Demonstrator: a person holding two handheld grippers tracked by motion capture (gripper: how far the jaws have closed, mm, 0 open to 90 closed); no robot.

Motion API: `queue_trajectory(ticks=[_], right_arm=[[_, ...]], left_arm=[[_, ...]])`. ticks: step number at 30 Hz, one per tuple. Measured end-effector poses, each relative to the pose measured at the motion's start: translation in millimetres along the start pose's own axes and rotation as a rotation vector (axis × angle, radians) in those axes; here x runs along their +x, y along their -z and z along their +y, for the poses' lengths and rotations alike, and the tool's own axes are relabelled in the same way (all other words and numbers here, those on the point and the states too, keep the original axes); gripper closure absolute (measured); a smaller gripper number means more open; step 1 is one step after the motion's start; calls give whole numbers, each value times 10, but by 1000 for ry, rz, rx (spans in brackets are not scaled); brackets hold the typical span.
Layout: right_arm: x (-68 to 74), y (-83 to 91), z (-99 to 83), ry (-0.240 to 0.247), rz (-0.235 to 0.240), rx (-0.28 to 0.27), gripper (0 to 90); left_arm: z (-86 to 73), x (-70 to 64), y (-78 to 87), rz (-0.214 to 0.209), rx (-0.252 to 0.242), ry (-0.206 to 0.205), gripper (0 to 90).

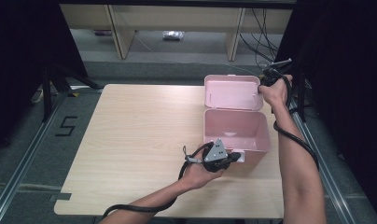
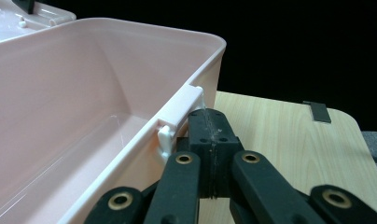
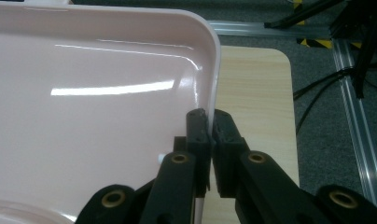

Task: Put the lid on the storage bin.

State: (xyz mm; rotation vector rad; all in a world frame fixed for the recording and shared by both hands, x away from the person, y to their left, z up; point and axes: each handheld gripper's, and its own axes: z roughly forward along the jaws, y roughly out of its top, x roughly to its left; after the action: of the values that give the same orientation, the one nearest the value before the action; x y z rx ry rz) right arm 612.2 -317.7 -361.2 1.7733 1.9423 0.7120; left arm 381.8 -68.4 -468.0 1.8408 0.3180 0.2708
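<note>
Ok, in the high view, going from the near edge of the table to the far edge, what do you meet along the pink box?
Left gripper at the box's near wall → open pink box → its raised lid → right gripper clamped on the lid's far right edge.

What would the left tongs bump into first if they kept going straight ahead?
Probably the white latch tab on the open pink plastic box's front rim: the left tongs, jaws shut, sit right beside it, seemingly touching. Past that there is light wooden table.
</note>
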Motion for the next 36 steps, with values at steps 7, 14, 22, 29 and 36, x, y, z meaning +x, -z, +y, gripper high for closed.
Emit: queue_trajectory(ticks=[7, 14, 22, 29, 36], right_arm=[[6, 93, 8, 5, 3, -26, 882], [10, 175, 43, 7, 15, -35, 885], [19, 250, 60, 7, 20, -48, 888], [27, 323, 55, 6, 24, -68, 891], [25, 387, 25, 16, 25, -94, 894]], left_arm=[[8, 2, 2, -1, 8, 0, 899], [12, 3, 1, 13, 12, 8, 899], [30, 33, -12, 4, 0, -16, 899], [28, 19, -10, -1, 13, 18, 899], [33, 25, -13, 0, 13, 22, 899]])
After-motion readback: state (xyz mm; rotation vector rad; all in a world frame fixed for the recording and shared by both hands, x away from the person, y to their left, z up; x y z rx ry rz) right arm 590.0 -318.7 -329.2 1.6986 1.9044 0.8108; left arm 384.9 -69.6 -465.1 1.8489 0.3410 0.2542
